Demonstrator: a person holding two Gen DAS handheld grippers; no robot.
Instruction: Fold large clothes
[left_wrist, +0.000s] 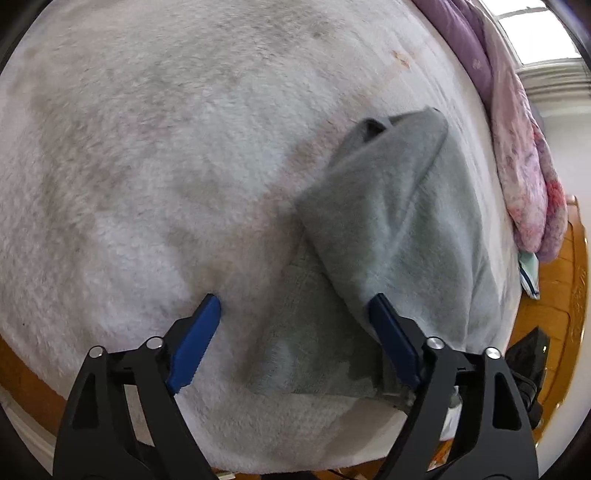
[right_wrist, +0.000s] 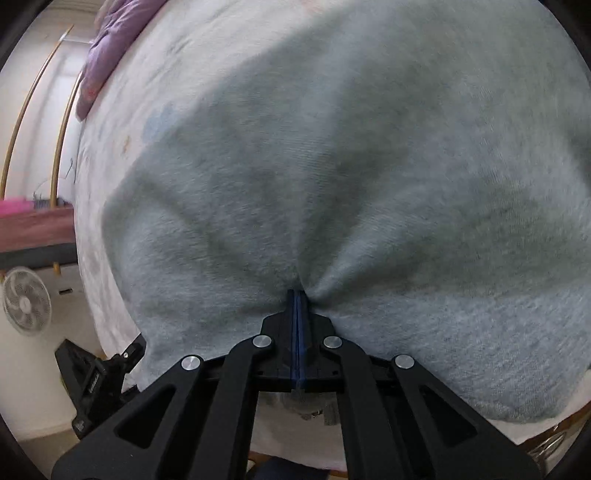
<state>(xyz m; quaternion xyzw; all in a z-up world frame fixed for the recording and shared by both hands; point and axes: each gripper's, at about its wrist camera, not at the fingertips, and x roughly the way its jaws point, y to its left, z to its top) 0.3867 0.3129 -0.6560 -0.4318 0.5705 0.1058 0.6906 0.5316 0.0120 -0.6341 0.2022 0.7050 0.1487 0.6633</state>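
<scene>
Right gripper: blue pads pressed together, pinching a fold of the grey garment; creases radiate from the pinch point across the cloth. The garment fills most of the right wrist view and lies over a pale blanket that covers the bed. At the lower left edge of the cloth the black frame of the other gripper shows.

Left gripper: fingers spread wide, holding nothing. The left pad hangs over the white fleecy blanket; the right pad lies against the edge of the garment, whether touching or just above cannot be told. Here the garment lies at the right side of the bed as a long folded strip, an upper layer draped over a lower one, with a dark opening at its far end.

Surroundings: purple quilt and pink floral bedding heaped along the far edge; wooden bed frame; white fan on the floor.
</scene>
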